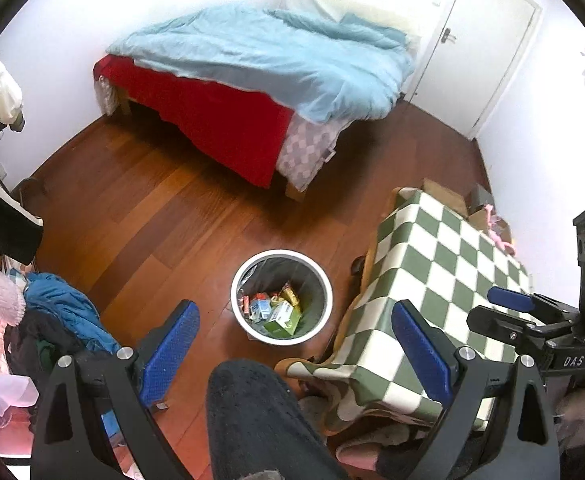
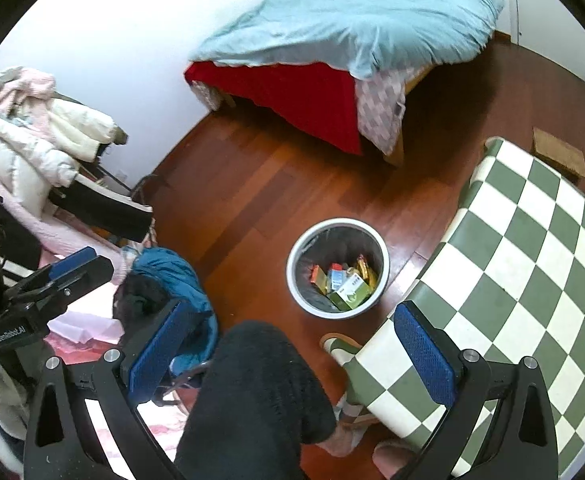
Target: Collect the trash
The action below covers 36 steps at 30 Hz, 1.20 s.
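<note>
Floor [image 1: 164,208] of red-brown wood runs open from the near edge out to the bed [image 1: 252,80] at the far side. Bed covered with a pale blue quilt over a red sheet, its near corner pointing toward the middle of the room. Desk [image 1: 452,272] under a green-and-white checked cloth fills the near right; its rounded edge hangs just beside the bin. Heap of clothes [image 1: 60,312] crowds the near left, with white and pink jackets piled further back on that side in the right wrist view. White door [image 1: 488,48] shut at far right.

Bin [image 1: 281,298] stands upright on the floor between the clothes heap and the desk, bare boards all round its far side. White rim, dark liner inside. Trash [image 1: 276,312] lies in the bottom: a green-and-white carton, smaller red and blue packets, a yellow wrapper.

Left claw [image 1: 292,352] spread wide, blue pads well apart, nothing between them; the bin sits just beyond and below the gap. Right claw [image 2: 288,352] likewise wide open and empty, the bin ahead and slightly right of centre. Person's knee [image 1: 252,412] in dark cloth lies under both claws at the near edge.
</note>
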Each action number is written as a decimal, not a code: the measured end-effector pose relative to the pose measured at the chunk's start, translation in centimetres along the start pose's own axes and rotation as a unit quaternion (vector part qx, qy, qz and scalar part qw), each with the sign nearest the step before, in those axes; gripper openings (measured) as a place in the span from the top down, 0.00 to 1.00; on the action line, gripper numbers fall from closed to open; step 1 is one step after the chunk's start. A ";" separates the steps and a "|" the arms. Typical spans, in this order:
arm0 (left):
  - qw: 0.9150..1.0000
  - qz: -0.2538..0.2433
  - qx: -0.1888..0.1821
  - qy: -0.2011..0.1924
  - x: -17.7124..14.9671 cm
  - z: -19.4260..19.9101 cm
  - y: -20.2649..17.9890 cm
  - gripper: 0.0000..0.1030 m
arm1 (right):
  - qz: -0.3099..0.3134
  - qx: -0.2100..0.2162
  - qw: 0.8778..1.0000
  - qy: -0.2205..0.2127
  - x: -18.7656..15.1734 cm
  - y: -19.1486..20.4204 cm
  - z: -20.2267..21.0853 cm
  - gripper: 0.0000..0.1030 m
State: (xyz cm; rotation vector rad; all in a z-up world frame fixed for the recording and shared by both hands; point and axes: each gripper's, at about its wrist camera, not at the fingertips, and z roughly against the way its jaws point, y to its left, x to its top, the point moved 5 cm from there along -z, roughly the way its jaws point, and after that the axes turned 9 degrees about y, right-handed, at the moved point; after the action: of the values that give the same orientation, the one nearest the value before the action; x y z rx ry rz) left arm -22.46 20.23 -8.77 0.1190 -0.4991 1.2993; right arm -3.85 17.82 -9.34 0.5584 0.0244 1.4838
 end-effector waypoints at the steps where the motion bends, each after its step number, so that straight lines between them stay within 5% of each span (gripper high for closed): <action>1: 1.000 -0.001 -0.005 -0.004 -0.1 0.7 -0.2 0.05 | 0.002 0.006 1.000 -0.002 -0.1 0.3 0.7 0.00; 16: 0.999 -0.012 -0.048 -0.015 -1.2 5.9 -1.6 0.05 | 0.024 0.048 0.999 0.002 -1.6 3.8 6.5 0.00; 36: 0.998 -0.007 -0.067 -0.016 -1.6 6.7 -1.1 0.00 | 0.028 0.053 0.998 0.021 -2.0 5.2 6.6 0.00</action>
State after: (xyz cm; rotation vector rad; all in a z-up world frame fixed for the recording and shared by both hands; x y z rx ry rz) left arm -23.60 16.06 -3.33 0.0311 -0.6101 1.2486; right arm -6.57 13.65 -2.35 0.6175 0.1219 1.5559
